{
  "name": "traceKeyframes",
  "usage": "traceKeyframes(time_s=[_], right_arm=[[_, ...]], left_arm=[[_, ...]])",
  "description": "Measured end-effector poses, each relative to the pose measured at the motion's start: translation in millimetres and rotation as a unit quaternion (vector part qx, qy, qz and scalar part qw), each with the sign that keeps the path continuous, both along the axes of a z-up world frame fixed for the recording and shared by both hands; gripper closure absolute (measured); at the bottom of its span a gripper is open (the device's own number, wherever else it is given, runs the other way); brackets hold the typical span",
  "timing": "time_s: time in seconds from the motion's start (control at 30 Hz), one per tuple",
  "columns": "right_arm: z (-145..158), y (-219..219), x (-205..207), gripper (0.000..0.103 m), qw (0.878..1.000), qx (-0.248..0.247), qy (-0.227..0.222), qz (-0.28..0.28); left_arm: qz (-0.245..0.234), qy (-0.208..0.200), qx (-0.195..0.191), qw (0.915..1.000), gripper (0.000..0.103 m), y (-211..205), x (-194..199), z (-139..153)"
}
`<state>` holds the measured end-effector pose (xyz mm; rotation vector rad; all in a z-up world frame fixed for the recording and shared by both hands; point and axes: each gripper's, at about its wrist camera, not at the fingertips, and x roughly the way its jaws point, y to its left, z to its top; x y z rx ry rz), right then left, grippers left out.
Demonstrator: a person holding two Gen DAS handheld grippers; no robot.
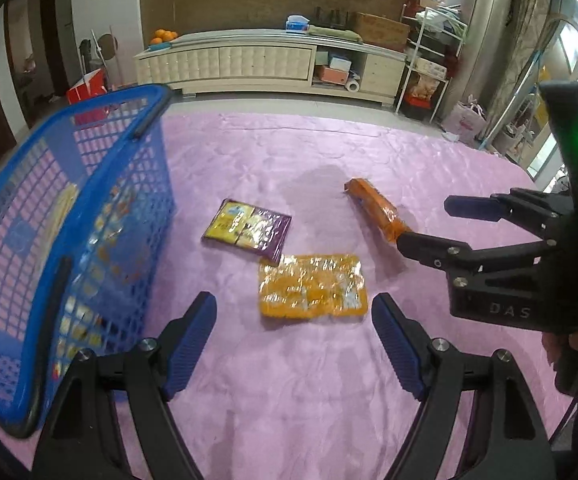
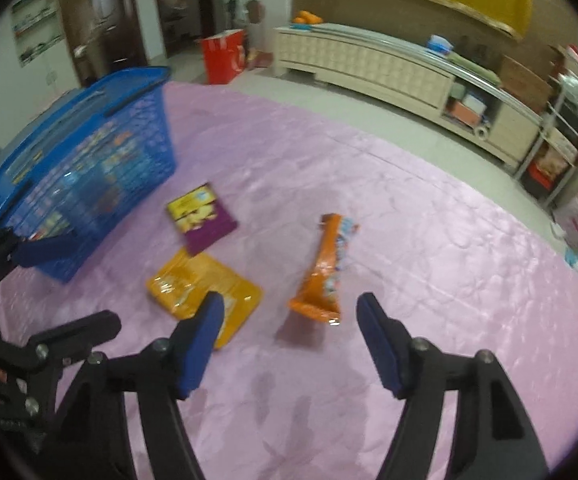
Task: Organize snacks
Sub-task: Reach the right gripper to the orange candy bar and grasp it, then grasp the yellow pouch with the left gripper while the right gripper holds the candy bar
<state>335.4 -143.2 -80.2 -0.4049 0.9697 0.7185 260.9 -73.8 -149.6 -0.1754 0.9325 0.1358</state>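
Your left hand-held gripper (image 1: 293, 344) sits nearest the lens, jaws wide, nothing between the blue pads, hovering over the pink cloth (image 1: 289, 400) that covers the desk. Just ahead of it lies the flat orange-yellow packet (image 1: 313, 286), and touching its far left corner is the purple-and-yellow packet (image 1: 247, 229). Off to the right is the long orange packet (image 1: 375, 210), apart from the other two, lying on the cloth. Your right hand-held gripper (image 2: 289, 338) is also spread wide and empty; in the right wrist view the long orange packet (image 2: 325, 276) lies just ahead of the gap between its pads, not pinched. From the left wrist view that gripper comes in from the right edge, one finger tip overlapping the near end of the long packet; contact can't be told. Blue mesh basket (image 1: 69, 220) stands at the left on the cloth, near the purple packet, with several snack packs visible through its wall.
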Motion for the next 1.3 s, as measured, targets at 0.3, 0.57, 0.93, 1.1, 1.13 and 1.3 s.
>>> traceKeyframes(time_s=[0.3,0.57,0.93,1.1,1.13,1.3], right_arm=[[-29,8,43,0.030,0.996,-0.008,0.045,-0.076],[-54,21,67,0.049,0.992,-0.016,0.078,-0.097],[-25,-4,30,0.080,0.994,0.006,0.028,-0.109],[-2,-40,-1,0.080,0.984,0.071,0.036,-0.160],[-1,-45,-7,0.080,0.982,0.075,0.036,-0.168],[5,-53,-16,0.080,0.984,0.052,0.012,-0.172]], left_arm=[[0.001,0.014,-0.019,0.9997,0.025,10,18,-17],[0.001,0.026,-0.040,0.9989,0.025,24,21,-25],[-0.002,0.038,-0.070,0.9968,0.025,26,19,-24],[-0.026,0.034,-0.057,0.9974,0.025,16,21,-22],[-0.027,0.037,-0.052,0.9976,0.025,14,23,-22],[-0.018,0.069,-0.030,0.9970,0.024,10,36,-27]])
